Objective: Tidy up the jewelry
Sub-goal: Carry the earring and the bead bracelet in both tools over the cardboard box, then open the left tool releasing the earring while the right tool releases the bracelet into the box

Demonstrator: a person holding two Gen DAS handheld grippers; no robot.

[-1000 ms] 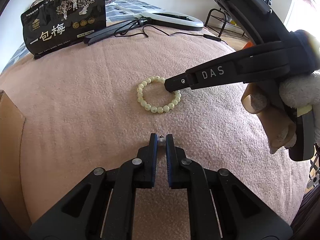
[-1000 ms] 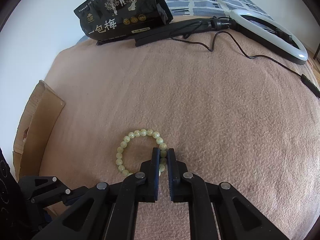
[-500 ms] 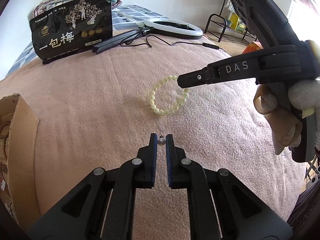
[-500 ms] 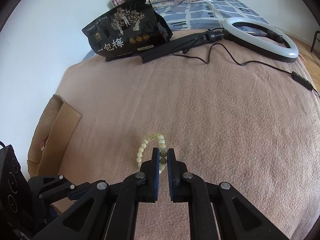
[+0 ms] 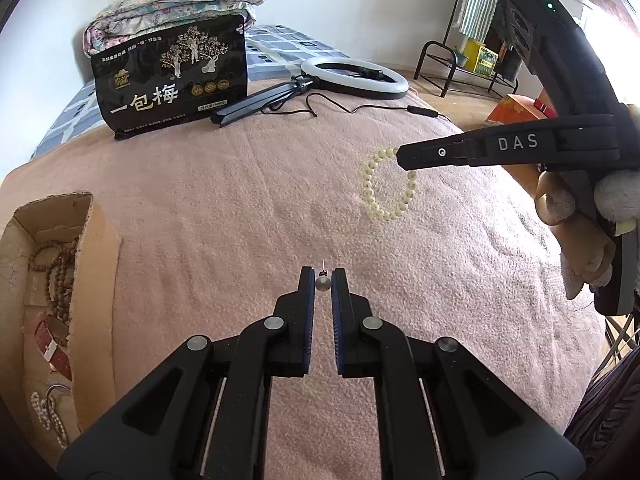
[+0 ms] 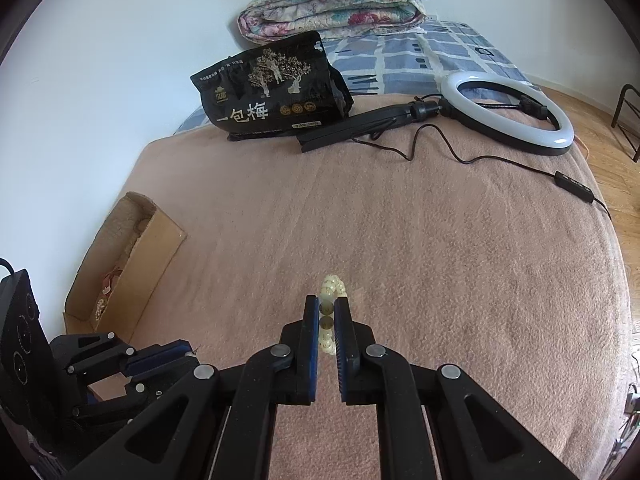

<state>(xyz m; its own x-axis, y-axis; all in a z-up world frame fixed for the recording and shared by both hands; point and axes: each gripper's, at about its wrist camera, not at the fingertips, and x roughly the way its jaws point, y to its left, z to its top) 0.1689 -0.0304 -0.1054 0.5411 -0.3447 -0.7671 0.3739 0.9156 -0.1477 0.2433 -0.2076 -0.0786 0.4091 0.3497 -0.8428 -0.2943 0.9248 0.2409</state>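
My left gripper (image 5: 322,276) is shut on a small grey pearl earring (image 5: 322,283) with a thin pin, held above the pink blanket (image 5: 248,208). My right gripper (image 6: 327,307) is shut on a pale green bead bracelet (image 6: 329,322), which hangs edge-on between its fingers. In the left wrist view the bracelet (image 5: 384,188) dangles as a loop from the right gripper's tip (image 5: 404,154), lifted off the blanket. An open cardboard box (image 5: 60,280) holding brown bead strings and other jewelry sits at the left; it also shows in the right wrist view (image 6: 124,256).
A black snack bag (image 5: 172,80) stands at the back, with a folded quilt (image 5: 168,8) behind it. A ring light (image 5: 354,76) with its folded stand and cable (image 6: 480,156) lies at the back right. The blanket's right edge drops to a wooden floor (image 6: 608,152).
Both grippers have risen and pulled back. The bracelet has been lifted off the blanket and now hangs from the right gripper. The earring stays clamped in the left gripper. The box has come into view.
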